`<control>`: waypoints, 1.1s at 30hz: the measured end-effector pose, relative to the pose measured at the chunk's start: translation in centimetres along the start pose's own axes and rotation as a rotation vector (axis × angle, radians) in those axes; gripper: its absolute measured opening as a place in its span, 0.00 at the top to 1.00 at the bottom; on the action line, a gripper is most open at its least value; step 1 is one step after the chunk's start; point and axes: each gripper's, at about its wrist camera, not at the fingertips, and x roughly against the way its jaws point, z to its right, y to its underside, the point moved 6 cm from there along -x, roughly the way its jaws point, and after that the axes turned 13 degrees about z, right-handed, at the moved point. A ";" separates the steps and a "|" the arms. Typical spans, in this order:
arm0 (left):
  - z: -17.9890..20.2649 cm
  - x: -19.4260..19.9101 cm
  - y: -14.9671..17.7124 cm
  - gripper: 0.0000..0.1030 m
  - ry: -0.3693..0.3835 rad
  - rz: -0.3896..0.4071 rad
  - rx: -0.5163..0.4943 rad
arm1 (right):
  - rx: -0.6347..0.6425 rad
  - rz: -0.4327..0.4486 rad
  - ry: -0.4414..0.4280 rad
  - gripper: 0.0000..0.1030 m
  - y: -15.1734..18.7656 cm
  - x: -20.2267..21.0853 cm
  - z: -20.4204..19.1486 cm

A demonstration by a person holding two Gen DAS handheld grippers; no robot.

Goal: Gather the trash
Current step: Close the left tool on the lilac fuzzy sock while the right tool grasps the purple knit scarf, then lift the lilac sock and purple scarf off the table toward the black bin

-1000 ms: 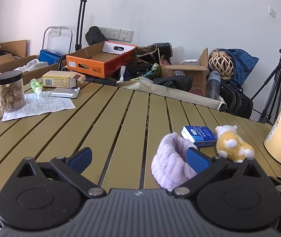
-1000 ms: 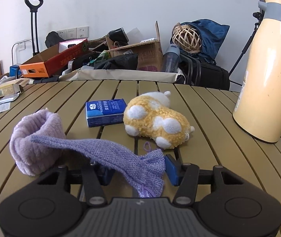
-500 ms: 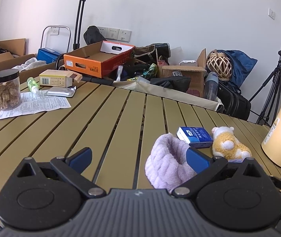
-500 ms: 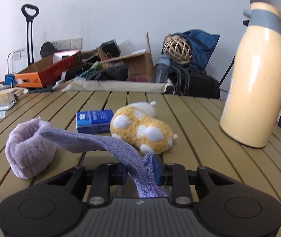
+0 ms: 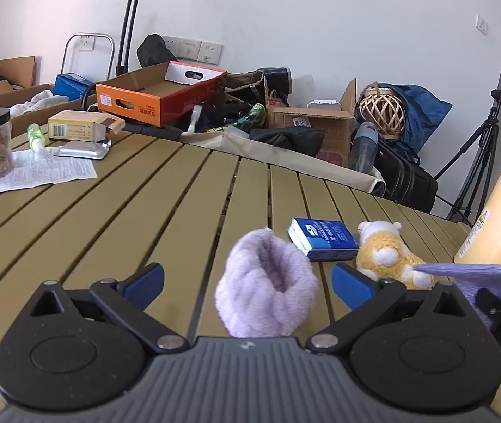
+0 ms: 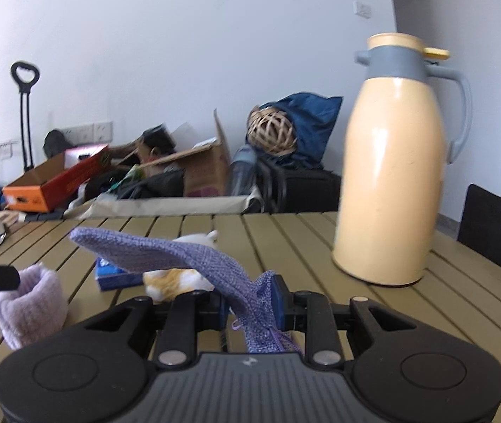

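Up front in the left wrist view, the left gripper (image 5: 246, 280) has its jaws spread wide around a fluffy lilac cuff (image 5: 268, 292) resting on the slatted counter (image 5: 109, 218), seemingly untouched. Beyond lie a blue packet (image 5: 324, 238) and plush toy (image 5: 386, 253). From the right wrist view, the right gripper (image 6: 250, 301) pinches a purple knitted cloth (image 6: 165, 257), lifted off the counter beside a cream thermos (image 6: 391, 190).

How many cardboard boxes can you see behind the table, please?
3: an orange box left of centre, a brown box beside the wicker ball, another far left; more may be hidden.
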 end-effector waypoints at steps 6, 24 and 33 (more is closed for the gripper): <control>1.0 -1.6 0.8 0.00 -0.021 -0.030 0.002 | -0.028 0.036 0.045 0.77 -0.5 0.5 2.9; 1.7 -4.9 3.1 0.22 -0.099 -0.111 -0.018 | -0.044 0.041 0.065 0.77 -0.1 1.0 5.3; 1.9 -4.6 3.0 0.63 -0.090 -0.084 -0.041 | -0.047 0.053 0.067 0.77 -0.2 1.4 5.5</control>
